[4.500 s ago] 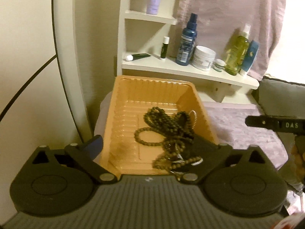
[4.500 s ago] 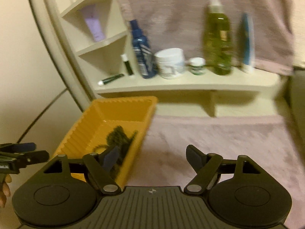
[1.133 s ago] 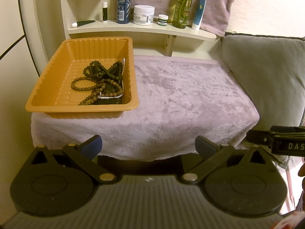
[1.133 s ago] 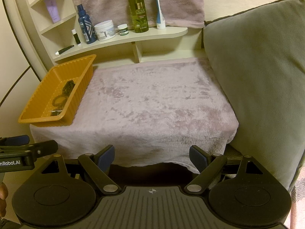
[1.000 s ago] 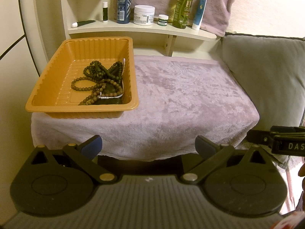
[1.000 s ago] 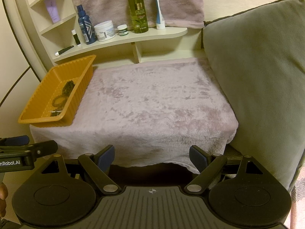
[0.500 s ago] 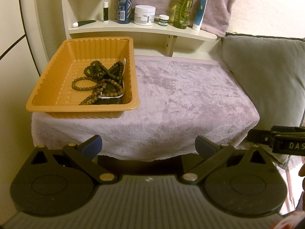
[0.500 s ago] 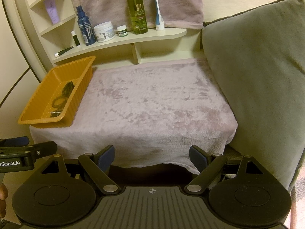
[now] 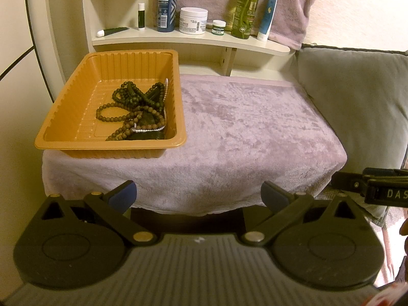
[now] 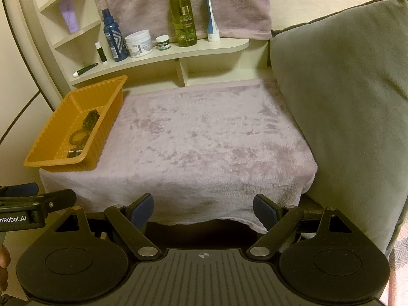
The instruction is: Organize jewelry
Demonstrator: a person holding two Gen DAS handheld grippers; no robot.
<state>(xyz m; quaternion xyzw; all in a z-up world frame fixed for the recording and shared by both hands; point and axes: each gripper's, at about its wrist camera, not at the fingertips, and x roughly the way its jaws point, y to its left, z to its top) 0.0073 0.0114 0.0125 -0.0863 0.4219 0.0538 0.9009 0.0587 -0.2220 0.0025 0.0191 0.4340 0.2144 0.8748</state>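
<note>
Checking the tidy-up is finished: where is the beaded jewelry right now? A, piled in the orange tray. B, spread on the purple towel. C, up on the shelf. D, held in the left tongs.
A: the beaded jewelry lies heaped inside the orange tray.

Since the earliest pictures, the left gripper (image 9: 199, 195) has pulled back from above the orange tray (image 9: 76, 141), where one finger was among the beaded necklaces (image 9: 135, 109), to in front of the towel-covered counter (image 9: 244, 127). The right gripper (image 10: 204, 206) has drawn back likewise. Over the last second, nothing has shifted.
</note>
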